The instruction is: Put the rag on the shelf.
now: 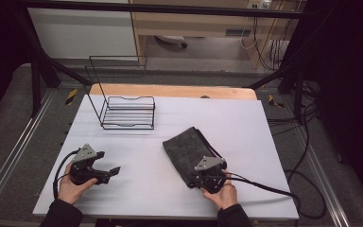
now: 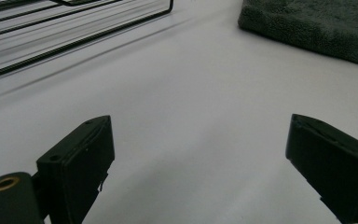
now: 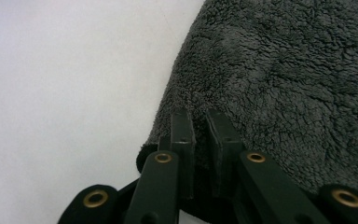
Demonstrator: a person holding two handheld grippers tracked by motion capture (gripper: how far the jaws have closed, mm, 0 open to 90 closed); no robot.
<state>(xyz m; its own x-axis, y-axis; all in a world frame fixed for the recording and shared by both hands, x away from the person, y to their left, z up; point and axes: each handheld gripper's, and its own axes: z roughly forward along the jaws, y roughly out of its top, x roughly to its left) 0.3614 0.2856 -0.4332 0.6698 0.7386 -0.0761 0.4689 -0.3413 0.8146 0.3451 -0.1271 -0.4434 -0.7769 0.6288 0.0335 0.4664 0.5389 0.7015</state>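
Observation:
A folded dark grey towel (image 1: 189, 149) lies flat on the white table (image 1: 137, 189), right of centre. My right gripper (image 1: 203, 178) sits at the towel's near edge, and in the right gripper view its two jaws are pinched together on the fluffy towel (image 3: 289, 84) at that edge; the gripper (image 3: 199, 116) is shut on it. My left gripper (image 1: 109, 163) rests low over bare table at the front left, jaws spread wide with nothing between them (image 2: 198, 154). The towel's corner (image 2: 317, 28) shows far off in the left gripper view.
A black wire rack (image 1: 125, 111) stands at the back left of the table, its base also visible (image 2: 65, 28) in the left gripper view. Cables (image 1: 283, 189) trail off the table's right side. A wooden board edge (image 1: 170, 91) runs along the far side.

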